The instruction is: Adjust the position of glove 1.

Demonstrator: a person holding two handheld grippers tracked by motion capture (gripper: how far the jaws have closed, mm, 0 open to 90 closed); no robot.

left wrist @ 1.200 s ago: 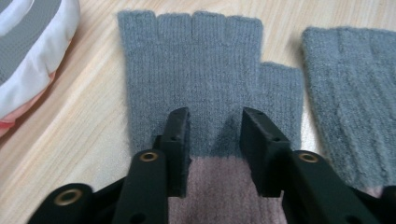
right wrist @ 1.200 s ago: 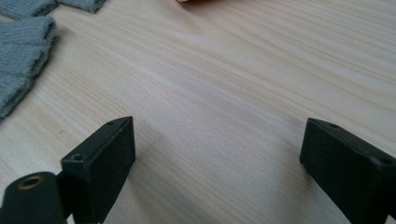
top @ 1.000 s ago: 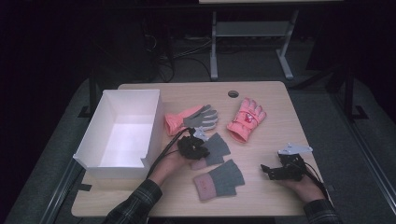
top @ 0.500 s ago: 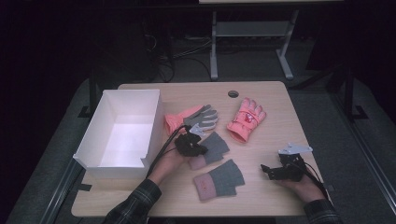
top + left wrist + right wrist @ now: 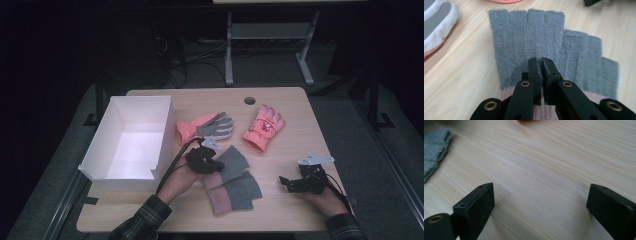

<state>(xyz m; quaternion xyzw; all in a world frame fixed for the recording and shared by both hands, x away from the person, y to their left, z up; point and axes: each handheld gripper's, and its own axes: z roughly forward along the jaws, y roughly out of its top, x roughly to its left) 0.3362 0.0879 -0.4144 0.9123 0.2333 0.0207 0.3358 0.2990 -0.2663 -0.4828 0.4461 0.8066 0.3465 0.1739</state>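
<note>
Two grey knit fingerless gloves with pink cuffs lie overlapped at the table's front middle. My left gripper (image 5: 214, 162) (image 5: 541, 61) is shut on the upper grey glove (image 5: 236, 161) (image 5: 524, 35), pinching a fold of its knit near the cuff. The lower grey glove (image 5: 237, 192) (image 5: 596, 70) lies partly under it. My right gripper (image 5: 286, 182) (image 5: 540, 195) rests at the front right with its jaws wide open over bare wood, nothing between them. An edge of a grey glove (image 5: 434, 147) shows at the far left of the right gripper view.
A white open box (image 5: 130, 145) stands at the table's left. A pink glove with a grey palm (image 5: 205, 127) and a pink ski glove (image 5: 264, 127) lie behind the grey pair. The wooden table (image 5: 300, 110) has a cable hole (image 5: 249, 100) near its back edge.
My left hand has lifted slightly with the upper grey glove pinched in the gripper. The right hand has kept still.
</note>
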